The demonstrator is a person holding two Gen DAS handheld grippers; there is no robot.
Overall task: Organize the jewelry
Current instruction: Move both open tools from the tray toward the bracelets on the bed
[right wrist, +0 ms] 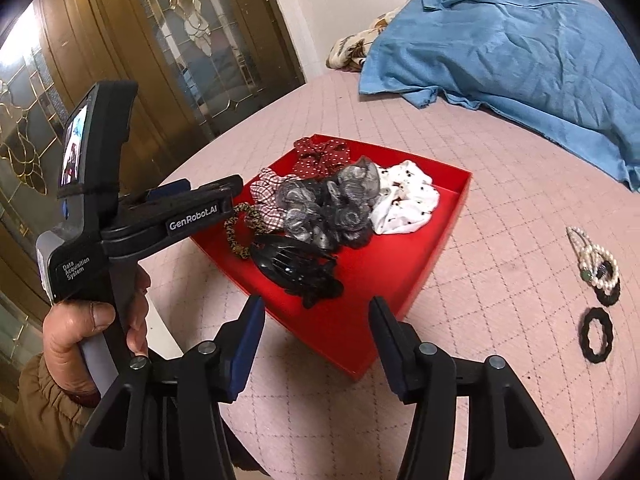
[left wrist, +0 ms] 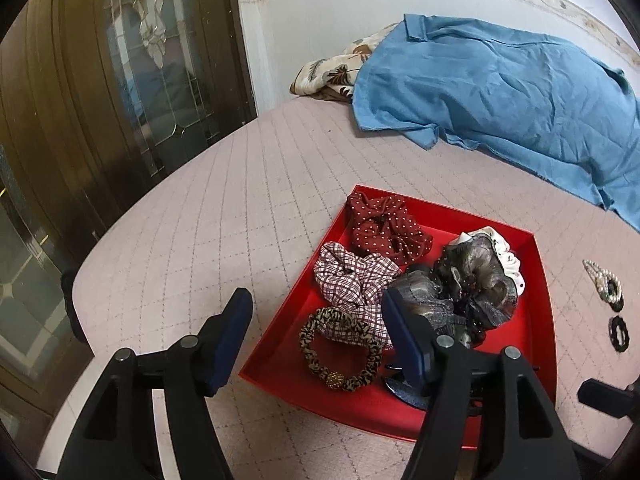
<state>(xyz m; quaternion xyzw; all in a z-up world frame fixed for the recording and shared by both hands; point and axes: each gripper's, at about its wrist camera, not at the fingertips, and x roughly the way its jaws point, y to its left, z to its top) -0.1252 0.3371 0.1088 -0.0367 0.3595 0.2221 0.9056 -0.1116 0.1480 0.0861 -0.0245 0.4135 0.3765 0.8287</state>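
Low in the right wrist view, the right gripper (right wrist: pixel 316 344) stands with its jaws apart and nothing between them, just the pink quilted bedspread (right wrist: pixel 500 184) and the near corner of the red tray (right wrist: pixel 404 292) showing through the gap. Over in the left wrist view, the left gripper (left wrist: pixel 316 340) is parted too, empty, one finger hanging over the tray's near edge and the other out over the bedspread at lower left.

Out from there: the tray sits mid-frame and it's well stocked. A leopard-print hair tie (left wrist: pixel 340 350) lies right between the left jaws' line of sight, a plaid scrunchie (left wrist: pixel 354 280) just above it, a red polka-dot scrunchie (left wrist: pixel 386 228) at the back, a grey sheer scrunchie (left wrist: pixel 472 288) piled against a white dotted scrunchie (right wrist: pixel 404 196). A black claw clip (right wrist: pixel 292 264) rests at the tray's front.

Still out on the bedspread, right side of frame and well apart from the tray: a pearl bracelet bundle (right wrist: pixel 592 260) lying on a dark band, and a black wavy hair tie (right wrist: pixel 596 334) below it.

My read: one drop-off is finished and we're between picks. Next up looks like the right gripper swinging rightward to those strays. That black tie lies flat and thin, so the fingers would need to come in low and pinch its rim. A blue garment (right wrist: pixel 520 48) lies crumpled upper right, out of play.
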